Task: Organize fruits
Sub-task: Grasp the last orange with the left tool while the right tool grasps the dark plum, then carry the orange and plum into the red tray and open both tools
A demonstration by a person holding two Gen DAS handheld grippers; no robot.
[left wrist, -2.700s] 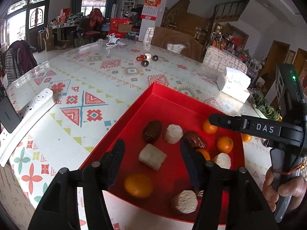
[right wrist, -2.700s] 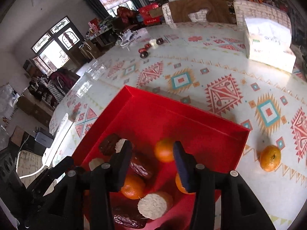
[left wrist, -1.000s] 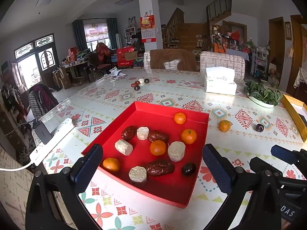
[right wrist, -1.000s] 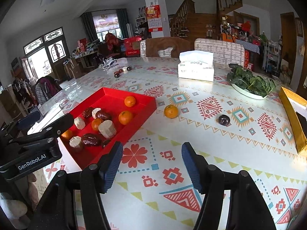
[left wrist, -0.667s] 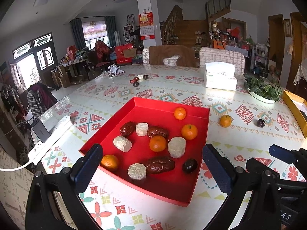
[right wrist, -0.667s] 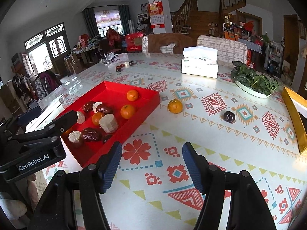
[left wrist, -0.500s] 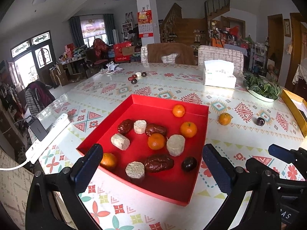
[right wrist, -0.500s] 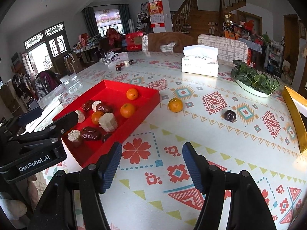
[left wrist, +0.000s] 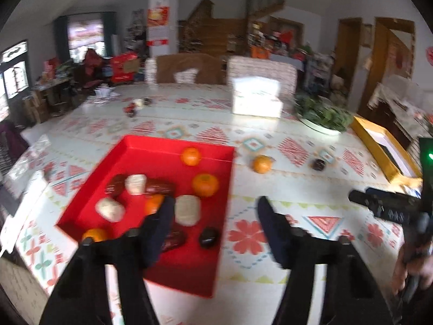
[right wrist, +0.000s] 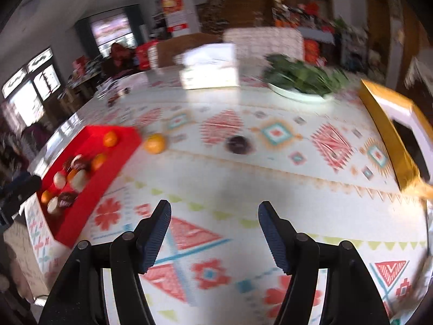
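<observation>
a flat red tray [left wrist: 216, 265] with low walls sits on the patterned counter [right wrist: 243, 189]. round oranges and pale lumpy chunks lie inside. one orange [left wrist: 262, 163] sits just outside. the left hand-held gripper [left wrist: 213, 226] has just been closing on nothing. the right hand-held gripper [right wrist: 215, 230] tilts down, released, nothing inside.

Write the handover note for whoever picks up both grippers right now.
Left gripper: open, nothing held, jaws have just been closing; it hangs over the red tray's right edge.
Right gripper: open, nothing held, above bare tablecloth.
Done: oranges, brown dates, pale chunks and a dark fruit lie in the tray.
Left: one orange just outside the tray's far corner and a dark round fruit further right are still on the tablecloth; both probably go in the tray.
</observation>
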